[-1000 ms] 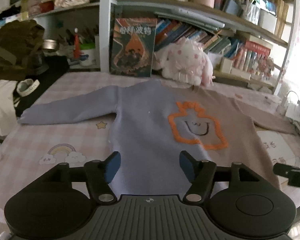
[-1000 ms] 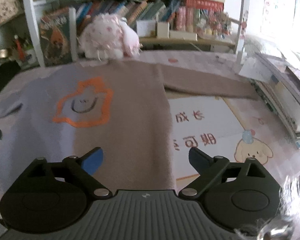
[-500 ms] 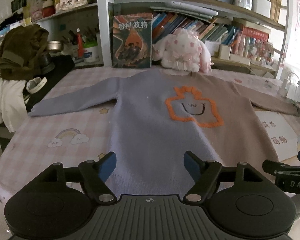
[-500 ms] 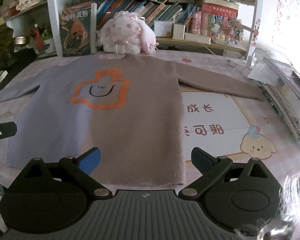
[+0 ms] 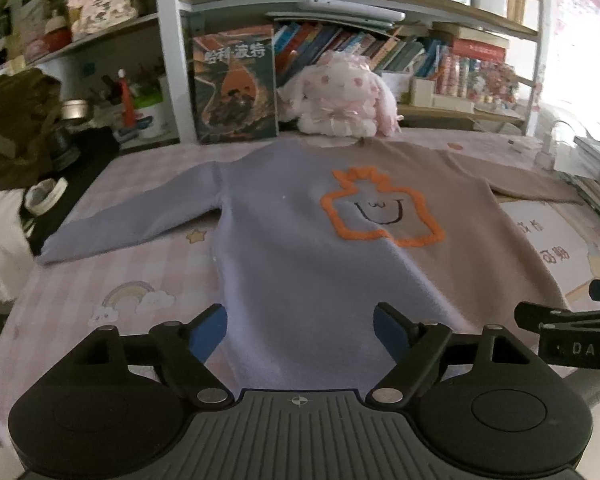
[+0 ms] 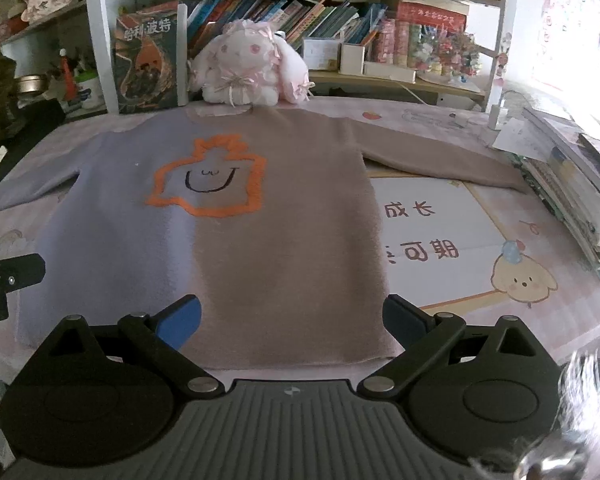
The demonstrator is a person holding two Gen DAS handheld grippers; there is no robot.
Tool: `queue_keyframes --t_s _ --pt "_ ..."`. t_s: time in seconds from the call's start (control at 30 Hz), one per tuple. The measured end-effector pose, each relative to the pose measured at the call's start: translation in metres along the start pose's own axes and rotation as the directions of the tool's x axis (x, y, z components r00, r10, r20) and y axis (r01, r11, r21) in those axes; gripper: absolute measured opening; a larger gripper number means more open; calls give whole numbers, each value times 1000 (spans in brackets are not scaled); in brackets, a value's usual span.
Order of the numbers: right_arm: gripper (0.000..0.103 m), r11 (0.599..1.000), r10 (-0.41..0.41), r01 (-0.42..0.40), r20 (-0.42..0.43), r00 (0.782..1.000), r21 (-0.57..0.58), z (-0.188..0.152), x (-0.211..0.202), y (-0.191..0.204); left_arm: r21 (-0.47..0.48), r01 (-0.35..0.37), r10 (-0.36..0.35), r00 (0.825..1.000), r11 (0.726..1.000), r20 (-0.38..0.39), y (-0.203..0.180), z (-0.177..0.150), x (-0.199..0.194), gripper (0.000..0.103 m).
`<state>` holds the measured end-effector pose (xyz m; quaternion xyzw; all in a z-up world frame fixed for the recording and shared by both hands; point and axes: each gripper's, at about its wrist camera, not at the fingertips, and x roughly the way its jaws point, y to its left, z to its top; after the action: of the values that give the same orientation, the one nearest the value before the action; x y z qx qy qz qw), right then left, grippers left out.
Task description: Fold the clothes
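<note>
We carry two matching tools: left gripper (image 5: 300,330) and right gripper (image 6: 292,320), each with black linkage arms, blue fingertip pads (image 5: 206,332), silver pivot screws, ribbed grey housing, round black side discs, a small crosshair mark.

The sweater (image 5: 300,248) lies flat and face up on the table (image 5: 112,272), unfolded, its neck at the plush rabbit (image 5: 340,100) and its hem on the side away from it. One half is lilac, the other tan. An orange outline with a small drawn face (image 6: 210,178) sits on the chest. Both sleeves are spread outward, the lilac one (image 5: 128,216) angled toward the hem side, the tan one (image 6: 440,160) nearly straight.
</note>
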<state>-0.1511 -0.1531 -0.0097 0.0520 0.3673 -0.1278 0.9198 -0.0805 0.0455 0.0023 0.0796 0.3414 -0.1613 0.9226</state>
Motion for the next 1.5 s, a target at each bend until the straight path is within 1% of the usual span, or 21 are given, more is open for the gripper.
queue_keyframes --t_s 0.07,0.13,0.2,0.3,0.5,0.63,0.73,0.87,1.0,1.2,1.27,1.37,1.5 --pt "98 999 -29 30 -5 1000 21 -1 -1 13 6 20 -20 1000 1000 -9 15 4 4 83" --pt "98 997 -60 60 -15 998 38 0 -2 27 7 49 -49 999 999 -3 33 7 7 83" --pt "100 995 -82 81 0 997 51 0 -6 40 11 73 -73 997 997 -5 49 10 11 83" --pt "100 991 -117 117 -5 993 66 0 -6 65 21 103 -103 995 994 -12 72 10 18 83" --pt "100 980 -171 171 -5 985 103 -3 -4 108 23 132 -131 991 991 -14 117 13 29 83" --pt "100 975 -192 192 -15 981 110 -3 -2 131 -6 139 -140 990 990 -30 144 13 36 83" --pt "100 973 -204 205 -18 979 109 0 -1 142 -38 167 -169 985 985 -41 163 13 41 83" --pt "100 969 -220 221 -22 975 108 2 0 156 -77 164 -168 985 984 -49 184 14 48 83" --pt "100 968 -231 232 -22 973 93 6 1 168 -96 120 -125 991 988 -48 202 15 56 83" --pt "100 970 -237 237 -19 971 50 11 5 179 -82 34 -38 998 996 -46 222 13 70 83" --pt "100 970 -238 239 -22 971 46 11 5 180 -100 12 -17 999 995 -45 231 11 75 83" --pt "100 970 -239 240 -28 971 41 11 6 181 -128 -47 46 999 991 -13 245 7 77 83" --pt "100 970 -239 240 -38 970 35 9 7 179 -164 -118 119 993 980 0 262 4 83 83"
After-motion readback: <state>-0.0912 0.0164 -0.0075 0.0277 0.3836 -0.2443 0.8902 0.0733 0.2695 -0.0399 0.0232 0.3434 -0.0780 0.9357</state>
